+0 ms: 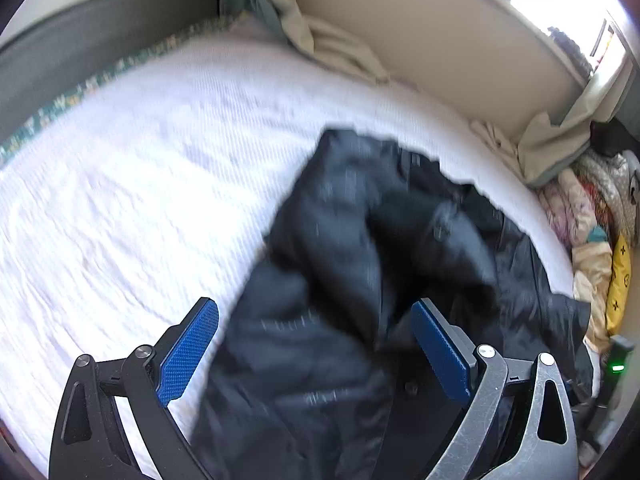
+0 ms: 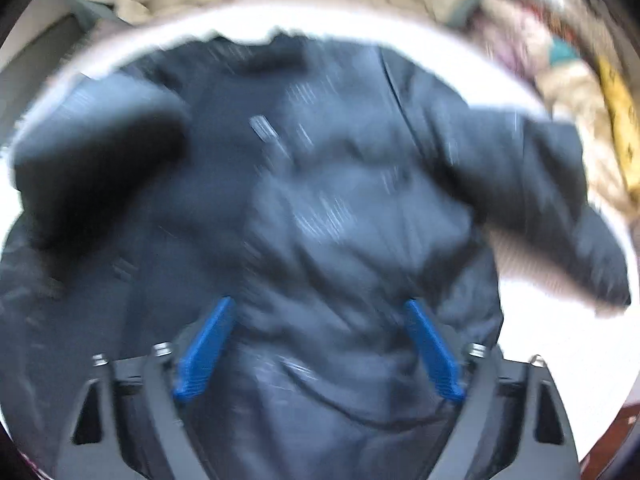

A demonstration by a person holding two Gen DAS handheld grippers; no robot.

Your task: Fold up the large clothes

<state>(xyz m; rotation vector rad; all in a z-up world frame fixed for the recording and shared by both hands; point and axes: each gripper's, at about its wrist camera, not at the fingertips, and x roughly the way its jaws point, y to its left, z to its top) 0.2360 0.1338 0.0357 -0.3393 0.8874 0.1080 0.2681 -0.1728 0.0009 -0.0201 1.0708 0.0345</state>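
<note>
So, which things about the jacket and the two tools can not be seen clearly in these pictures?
- Jacket surface details: right wrist view, motion blur.
- Jacket hem: both views, cut off by the bottom edge.
- Whether the open left tool or right tool touches the fabric: blur.
- Bed under the jacket: covered.

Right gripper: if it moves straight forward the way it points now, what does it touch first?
Most likely the dark jacket: it fills the space ahead of the open right gripper, spread on the white bed. The picture is blurred, so depth is uncertain.

Each claw (image 1: pixel 314 312) (image 2: pixel 318 308) has black linkage arms, silver screws and blue textured finger pads (image 1: pixel 188 352)
</note>
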